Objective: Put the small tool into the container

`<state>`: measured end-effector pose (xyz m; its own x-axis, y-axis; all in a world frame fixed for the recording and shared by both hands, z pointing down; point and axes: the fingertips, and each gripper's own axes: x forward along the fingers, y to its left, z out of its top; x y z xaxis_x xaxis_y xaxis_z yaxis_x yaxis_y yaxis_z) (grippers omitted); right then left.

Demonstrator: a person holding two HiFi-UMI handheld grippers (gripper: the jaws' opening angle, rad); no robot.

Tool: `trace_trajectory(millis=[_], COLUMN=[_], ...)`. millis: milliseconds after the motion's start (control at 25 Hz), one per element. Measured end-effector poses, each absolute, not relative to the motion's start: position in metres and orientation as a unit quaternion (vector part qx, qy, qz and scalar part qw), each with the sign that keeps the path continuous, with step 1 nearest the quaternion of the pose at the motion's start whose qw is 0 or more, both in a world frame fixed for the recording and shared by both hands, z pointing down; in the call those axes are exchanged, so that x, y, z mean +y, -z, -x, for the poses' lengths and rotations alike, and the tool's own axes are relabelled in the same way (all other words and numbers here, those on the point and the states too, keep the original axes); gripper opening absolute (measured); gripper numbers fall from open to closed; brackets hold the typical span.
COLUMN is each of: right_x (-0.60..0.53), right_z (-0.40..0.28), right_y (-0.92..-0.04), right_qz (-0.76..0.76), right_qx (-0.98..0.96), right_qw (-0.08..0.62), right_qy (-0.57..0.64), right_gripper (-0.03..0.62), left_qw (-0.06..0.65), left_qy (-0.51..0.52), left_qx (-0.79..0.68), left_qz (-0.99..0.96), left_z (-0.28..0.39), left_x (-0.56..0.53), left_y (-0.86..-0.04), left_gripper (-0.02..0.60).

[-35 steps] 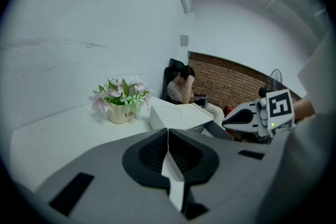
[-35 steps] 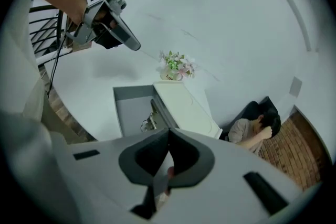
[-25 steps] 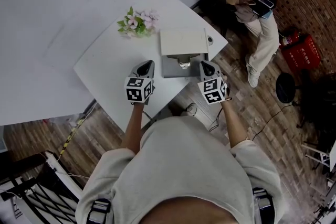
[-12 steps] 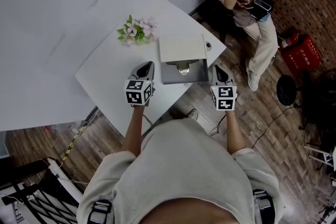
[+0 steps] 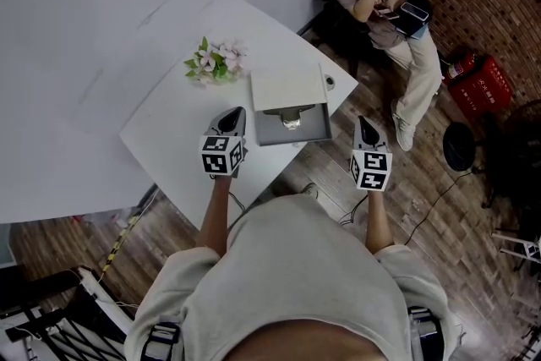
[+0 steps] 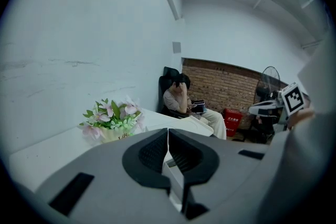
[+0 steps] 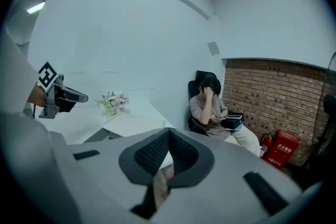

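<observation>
Obs., head view: container (image 5: 296, 141) = grey tray near the worktop's (image 5: 169, 123) right corner, close to the near-right edge. White lid (image 5: 287, 87) covers its far part; the near part is open. Small tool (image 5: 292, 123) appears as a small shiny item lying inside the open part, approx. centre. Too small to tell how it sits.

L gripper (image 5: 232, 118): over the worktop, just beside the container's left wall, not touching as far as I can tell. Jaws closed, nothing betw. them.
R gripper (image 5: 363, 129): off the worktop, past the near-right edge, above the floor. Jaws closed, empty.

Judgement: tool looks placed; lid not fully over the tray.

Risks from here:
1. Container sits close to the edge, so a bump from the R gripper coming back in could push it off or tip the tool out.
2. L gripper is v. near the left wall; a sideways swing would shove the tray toward that same edge.
3. If the lid gets pushed shut w/ closed jaws, it may skew and drag the tray.
4. Flowers (image 5: 214, 62) at the far edge are near the L gripper's path; could topple.
</observation>
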<state>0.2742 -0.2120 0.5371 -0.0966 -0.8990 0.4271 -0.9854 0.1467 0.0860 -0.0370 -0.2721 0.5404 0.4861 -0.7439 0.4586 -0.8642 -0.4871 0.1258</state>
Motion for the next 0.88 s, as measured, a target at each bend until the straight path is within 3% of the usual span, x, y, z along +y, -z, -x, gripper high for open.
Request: trace_trajectory(millis=[880], right_x=[-0.209], right_z=[-0.292], right_y=[-0.539], right_qz=[-0.661], right_qx=[-0.717], right_qw=[0.178], right_qy=[-0.130], right_gripper=[-0.002], left_qw=[0.180], left_qy=[-0.174], left_qx=[-0.471], left_qz=[-0.846], left_z=[0.023], left_x=[-0.283], left_y=[-0.547], left_gripper=[0.011])
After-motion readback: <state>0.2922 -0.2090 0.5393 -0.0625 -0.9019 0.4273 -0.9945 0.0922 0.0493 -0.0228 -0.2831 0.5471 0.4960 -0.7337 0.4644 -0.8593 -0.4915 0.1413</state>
